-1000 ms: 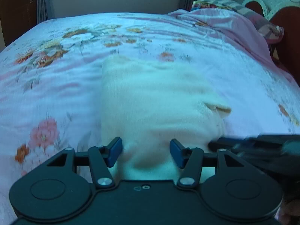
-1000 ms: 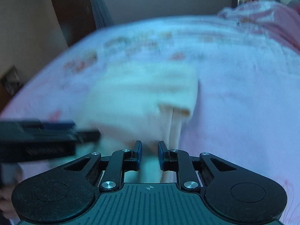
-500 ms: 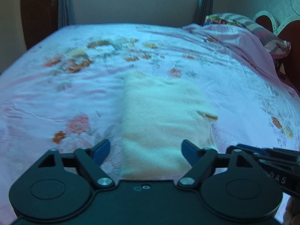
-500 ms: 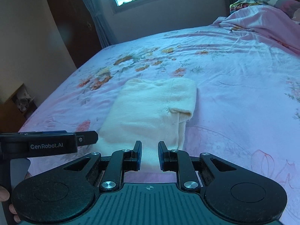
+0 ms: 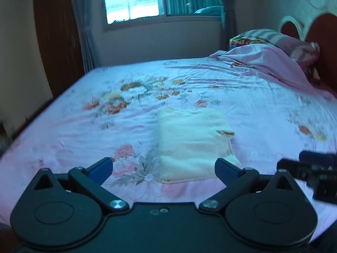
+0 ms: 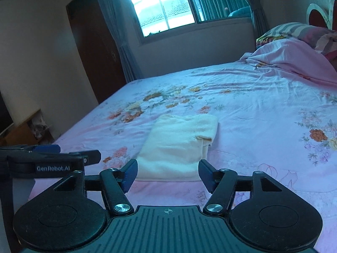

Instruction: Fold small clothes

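A cream garment lies folded into a neat rectangle on the flowered pink bedsheet, near the front edge of the bed and well short of the rumpled pink blanket by the pillow. The left gripper has just been opening and stands spread wide, nothing between its blue pads (the garment only shows through the gap). The right gripper has also just been opening, likewise empty, above the garment's near end.
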Demonstrator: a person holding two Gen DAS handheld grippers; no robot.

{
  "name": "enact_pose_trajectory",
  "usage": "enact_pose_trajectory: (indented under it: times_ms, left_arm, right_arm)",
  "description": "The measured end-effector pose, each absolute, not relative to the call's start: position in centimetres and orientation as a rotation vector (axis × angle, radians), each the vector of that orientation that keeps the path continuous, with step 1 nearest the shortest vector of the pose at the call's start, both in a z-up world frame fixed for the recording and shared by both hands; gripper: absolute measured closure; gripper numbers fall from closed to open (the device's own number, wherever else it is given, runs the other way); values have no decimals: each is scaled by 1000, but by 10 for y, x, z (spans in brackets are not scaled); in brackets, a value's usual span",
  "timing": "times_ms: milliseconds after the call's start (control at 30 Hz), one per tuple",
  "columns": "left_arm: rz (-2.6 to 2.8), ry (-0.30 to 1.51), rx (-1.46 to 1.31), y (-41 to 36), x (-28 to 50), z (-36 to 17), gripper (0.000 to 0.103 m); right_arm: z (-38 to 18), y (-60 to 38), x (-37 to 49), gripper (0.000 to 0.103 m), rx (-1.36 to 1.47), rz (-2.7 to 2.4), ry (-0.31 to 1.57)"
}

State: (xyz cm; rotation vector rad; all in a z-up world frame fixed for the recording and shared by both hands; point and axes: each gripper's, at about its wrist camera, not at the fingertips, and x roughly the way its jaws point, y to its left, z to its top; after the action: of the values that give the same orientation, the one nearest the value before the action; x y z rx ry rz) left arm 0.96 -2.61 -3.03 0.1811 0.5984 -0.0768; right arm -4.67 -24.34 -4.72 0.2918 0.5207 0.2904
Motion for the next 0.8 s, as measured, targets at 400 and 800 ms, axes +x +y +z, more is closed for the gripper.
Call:
enact_pose_trajectory:
  times_ms: [400,800]
  left_arm:
    - [-29,583,128,-29,-37,-10,1]
    - [-35,537,135,-54,-66,8,1]
  right_arm:
    - [-23,-250,-103,14,317,280,410]
    - [-1,-276,-129,0,275,173,323]
